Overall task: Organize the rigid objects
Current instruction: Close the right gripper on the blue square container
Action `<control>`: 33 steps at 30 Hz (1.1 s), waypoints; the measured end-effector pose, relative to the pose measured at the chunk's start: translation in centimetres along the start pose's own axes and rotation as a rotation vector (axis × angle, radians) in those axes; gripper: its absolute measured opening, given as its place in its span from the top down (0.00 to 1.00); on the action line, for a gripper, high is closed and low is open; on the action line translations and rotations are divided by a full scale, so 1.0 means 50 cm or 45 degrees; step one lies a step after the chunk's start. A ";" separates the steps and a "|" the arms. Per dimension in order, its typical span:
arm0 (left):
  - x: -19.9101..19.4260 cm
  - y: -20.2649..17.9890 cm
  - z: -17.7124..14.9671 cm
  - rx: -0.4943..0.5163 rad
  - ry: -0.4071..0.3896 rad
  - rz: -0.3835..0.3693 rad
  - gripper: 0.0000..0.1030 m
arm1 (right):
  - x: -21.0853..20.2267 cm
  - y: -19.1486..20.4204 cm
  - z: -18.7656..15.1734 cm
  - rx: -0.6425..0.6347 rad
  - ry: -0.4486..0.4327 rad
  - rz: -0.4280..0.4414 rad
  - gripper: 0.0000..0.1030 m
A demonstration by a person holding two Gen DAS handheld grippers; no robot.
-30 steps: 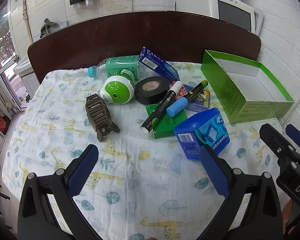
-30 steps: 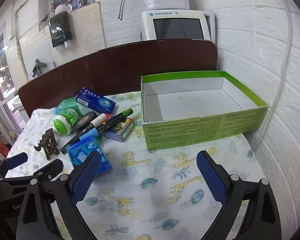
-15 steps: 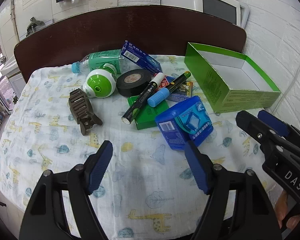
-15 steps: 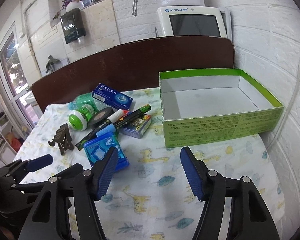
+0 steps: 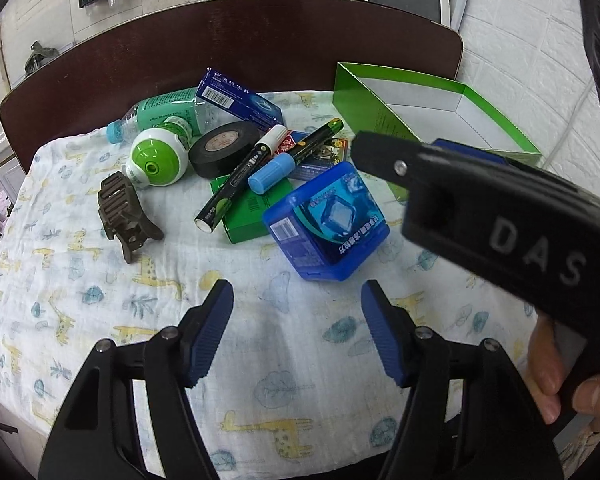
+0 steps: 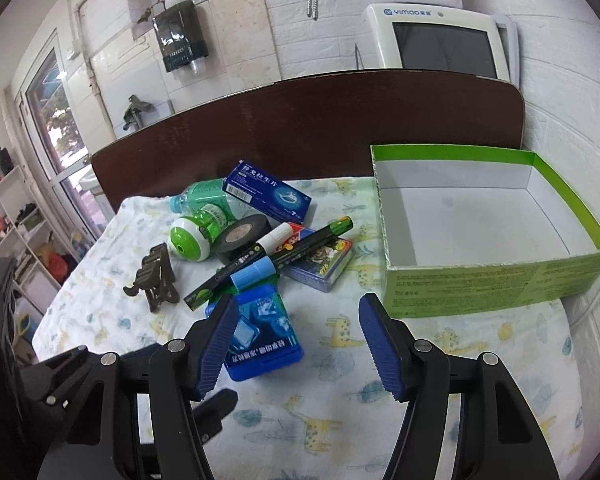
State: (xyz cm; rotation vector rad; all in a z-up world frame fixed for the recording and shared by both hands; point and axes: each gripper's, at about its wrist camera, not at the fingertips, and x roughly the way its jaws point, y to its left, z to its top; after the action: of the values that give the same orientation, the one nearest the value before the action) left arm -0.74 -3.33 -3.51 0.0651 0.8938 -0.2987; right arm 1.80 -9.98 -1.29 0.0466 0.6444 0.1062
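Both tools empty: your left tool (image 5: 296,322) has its jaws apart; right tool (image 6: 296,340) likewise, nothing clamped; just ahead of both sits one blue case (image 5: 326,224); beyond it the pile: two markers (image 5: 240,184), one black tape roll (image 5: 224,149), one brown hair clip (image 5: 122,210), one green-white bottle (image 5: 156,158); farther right the green box (image 6: 496,280) looks bare, so judged nothing sorted yet; everything left.

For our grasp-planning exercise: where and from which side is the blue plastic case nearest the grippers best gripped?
Grip the blue plastic case across its two flat side walls, coming from the near edge of the table. It lies flat, its near sides free of the pens behind it, and the right hand-held gripper, open, is closest.
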 end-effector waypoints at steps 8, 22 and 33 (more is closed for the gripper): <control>0.016 0.014 -0.003 -0.016 0.038 0.021 0.38 | 0.086 -0.015 0.040 0.044 0.104 0.039 0.37; -0.016 0.030 -0.051 0.057 0.053 -0.069 0.36 | 0.037 -0.050 -0.044 0.122 0.244 0.240 0.64; 0.030 -0.030 -0.028 0.129 0.068 -0.124 0.38 | 0.026 -0.068 -0.036 0.135 0.230 0.234 0.64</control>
State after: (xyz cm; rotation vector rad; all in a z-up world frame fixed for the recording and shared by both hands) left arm -1.36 -4.87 -5.44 0.1239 0.9365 -0.4346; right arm 2.05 -13.20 -3.78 0.2009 0.8254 0.2561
